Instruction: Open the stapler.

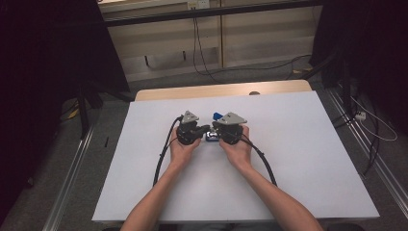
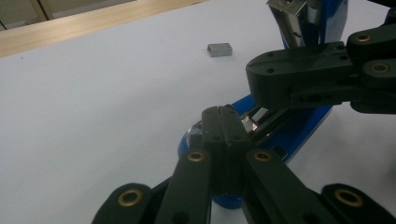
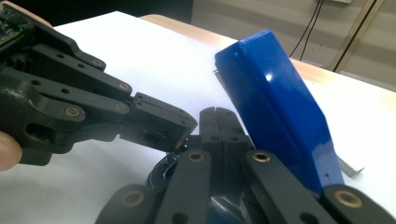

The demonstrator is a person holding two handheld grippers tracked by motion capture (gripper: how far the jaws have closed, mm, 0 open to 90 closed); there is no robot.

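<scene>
A blue stapler [image 1: 211, 137] lies in the middle of the white table, between both hands, with its blue lid [image 3: 280, 107] swung up and open. The metal magazine [image 2: 250, 123] shows along the blue base [image 2: 299, 133]. My left gripper [image 2: 219, 112] is shut, its tips resting at the magazine's near end, with nothing visible between the jaws. My right gripper [image 3: 219, 114] is shut too, just below the raised lid. The two grippers meet tip to tip over the stapler, left gripper [image 1: 204, 130] and right gripper [image 1: 217, 130]. A small grey strip of staples [image 2: 219, 49] lies loose on the table beyond the stapler.
The white table surface [image 1: 298, 159] has a wooden strip [image 1: 221, 90] along its far edge. Black cables [image 1: 262, 161] trail from both grippers toward the person. On the floor behind are more cables [image 1: 202, 62], and dark curtains hang at both sides.
</scene>
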